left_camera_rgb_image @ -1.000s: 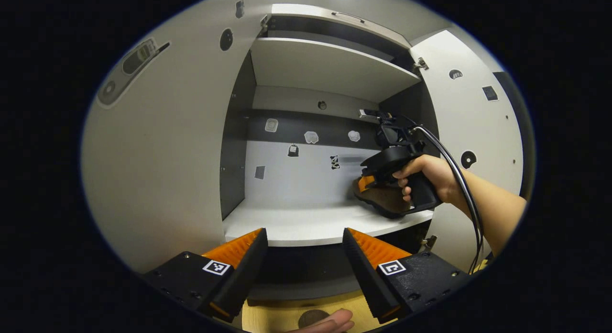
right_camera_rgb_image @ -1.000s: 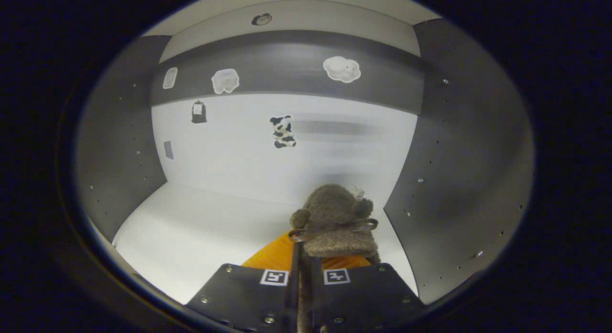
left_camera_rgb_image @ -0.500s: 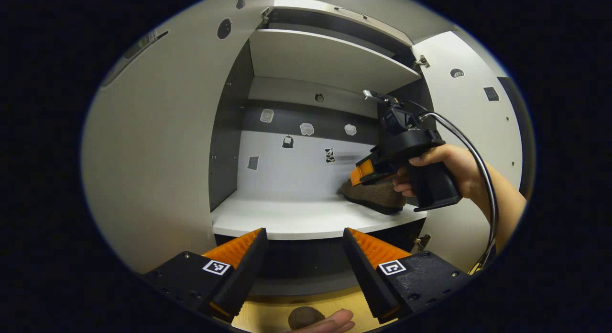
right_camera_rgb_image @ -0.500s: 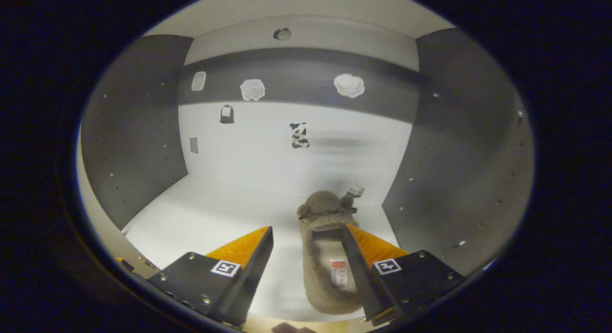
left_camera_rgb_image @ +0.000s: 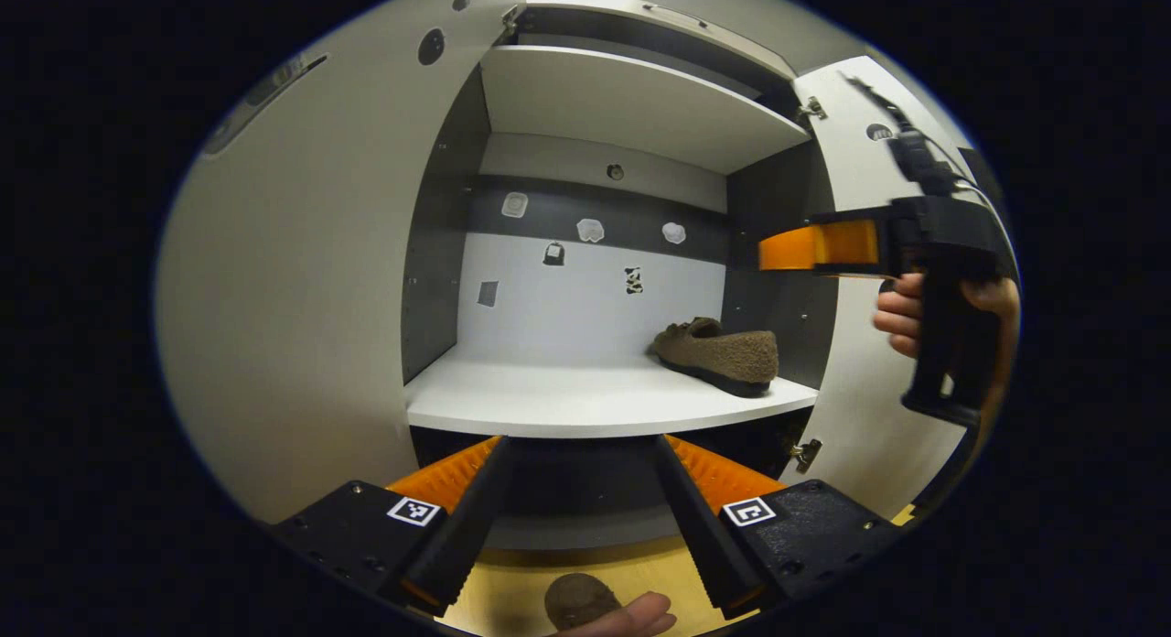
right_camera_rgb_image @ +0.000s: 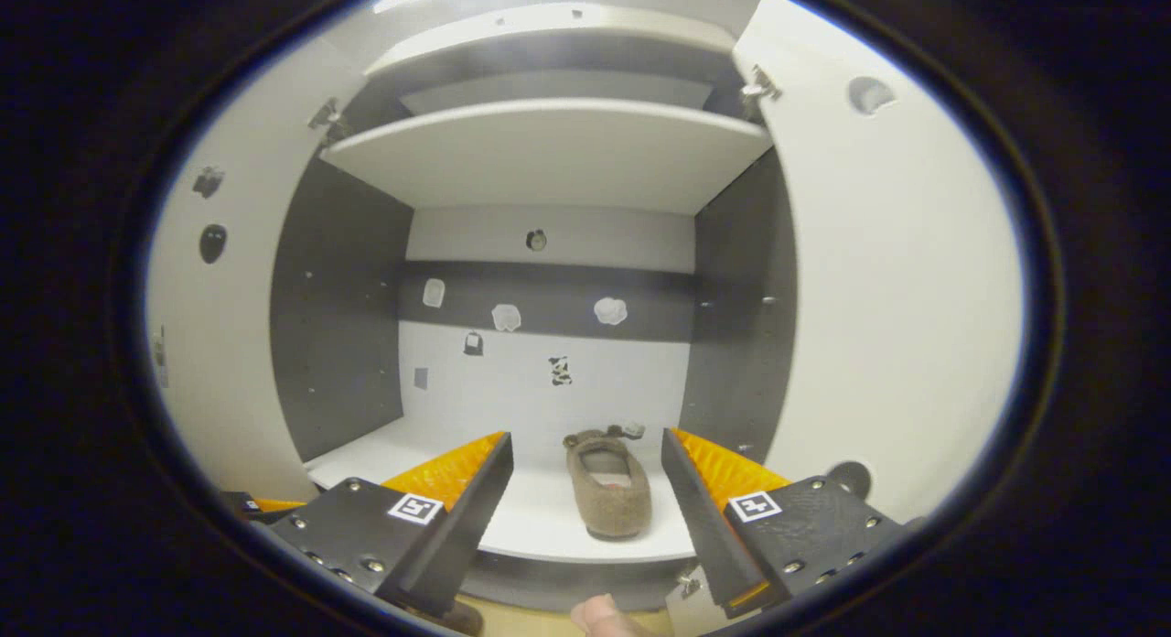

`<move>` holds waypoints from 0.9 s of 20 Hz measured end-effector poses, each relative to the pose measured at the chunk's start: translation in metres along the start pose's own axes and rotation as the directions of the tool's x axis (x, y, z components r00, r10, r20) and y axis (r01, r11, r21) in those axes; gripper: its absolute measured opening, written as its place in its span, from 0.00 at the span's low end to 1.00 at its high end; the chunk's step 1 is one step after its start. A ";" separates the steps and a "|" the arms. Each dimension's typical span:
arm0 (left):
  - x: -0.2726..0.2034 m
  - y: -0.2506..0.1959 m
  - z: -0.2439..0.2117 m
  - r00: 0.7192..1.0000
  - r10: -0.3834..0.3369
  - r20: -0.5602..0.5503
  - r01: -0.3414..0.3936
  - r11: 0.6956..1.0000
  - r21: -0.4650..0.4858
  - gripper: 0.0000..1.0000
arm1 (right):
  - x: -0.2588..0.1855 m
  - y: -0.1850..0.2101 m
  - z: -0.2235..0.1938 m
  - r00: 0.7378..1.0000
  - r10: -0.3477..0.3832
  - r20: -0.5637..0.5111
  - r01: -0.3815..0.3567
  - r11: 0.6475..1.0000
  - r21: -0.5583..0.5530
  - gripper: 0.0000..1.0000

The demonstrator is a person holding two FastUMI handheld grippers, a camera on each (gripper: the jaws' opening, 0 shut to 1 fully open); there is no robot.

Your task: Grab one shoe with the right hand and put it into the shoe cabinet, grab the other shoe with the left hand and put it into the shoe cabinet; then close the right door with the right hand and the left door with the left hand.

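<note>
A brown fuzzy shoe (left_camera_rgb_image: 718,353) lies on the right side of the cabinet's lower white shelf (left_camera_rgb_image: 567,404), toe pointing inward; in the right gripper view the shoe (right_camera_rgb_image: 608,486) sits just beyond my fingers. My right gripper (right_camera_rgb_image: 585,436) is open and empty, drawn back outside the cabinet. In the left gripper view, the right gripper (left_camera_rgb_image: 805,249) is held by a hand in front of the right door. My left gripper (left_camera_rgb_image: 581,443) is open and empty, low in front of the cabinet. A brown fuzzy lump (left_camera_rgb_image: 578,602), apparently the other shoe, shows on the floor between its fingers.
Both cabinet doors stand open: the left door (left_camera_rgb_image: 293,280) and the right door (left_camera_rgb_image: 864,417), also seen as left door (right_camera_rgb_image: 210,362) and right door (right_camera_rgb_image: 897,280). An upper shelf (left_camera_rgb_image: 622,106) spans the cabinet. A fingertip (left_camera_rgb_image: 640,614) shows at the bottom edge.
My right gripper opened, let go of the shoe on the shelf and pulled back out of the cabinet to the right. The left gripper dipped slightly.
</note>
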State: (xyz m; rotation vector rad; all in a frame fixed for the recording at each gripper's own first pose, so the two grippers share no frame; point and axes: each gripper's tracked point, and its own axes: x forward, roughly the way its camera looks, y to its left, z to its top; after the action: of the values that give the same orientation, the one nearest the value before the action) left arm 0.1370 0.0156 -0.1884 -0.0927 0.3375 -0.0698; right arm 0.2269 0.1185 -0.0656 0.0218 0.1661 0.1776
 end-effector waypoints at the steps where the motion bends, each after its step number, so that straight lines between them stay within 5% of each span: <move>1: -0.002 0.001 -0.003 1.000 0.021 -0.007 -0.022 1.000 -0.010 0.96 | -0.018 -0.001 -0.002 1.000 -0.002 0.020 0.001 1.000 0.019 0.98; 7: -0.011 0.010 -0.096 0.978 0.082 -0.190 -0.087 0.996 -0.015 0.96 | -0.091 -0.019 -0.012 0.990 0.000 0.139 -0.013 0.995 0.096 0.98; 11: -0.017 0.021 -0.181 0.927 0.076 -0.367 -0.098 0.994 -0.042 0.98 | -0.119 -0.041 -0.025 0.975 -0.087 0.205 0.081 0.996 0.038 0.98; 15: -0.036 0.030 -0.220 0.901 0.085 -0.426 -0.104 0.994 -0.023 0.98 | -0.136 -0.036 -0.049 0.979 -0.062 0.195 0.056 0.998 0.039 0.98; 18: -0.061 0.031 -0.260 0.847 0.109 -0.521 -0.124 0.992 0.005 0.98 | -0.148 -0.028 -0.062 0.976 -0.042 0.212 0.032 0.998 0.050 0.98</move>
State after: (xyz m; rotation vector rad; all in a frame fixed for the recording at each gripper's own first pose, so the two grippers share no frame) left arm -0.0054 0.0315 -0.4155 -0.0808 0.8905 0.0335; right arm 0.0773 0.0650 -0.1039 0.0835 -0.0439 0.1328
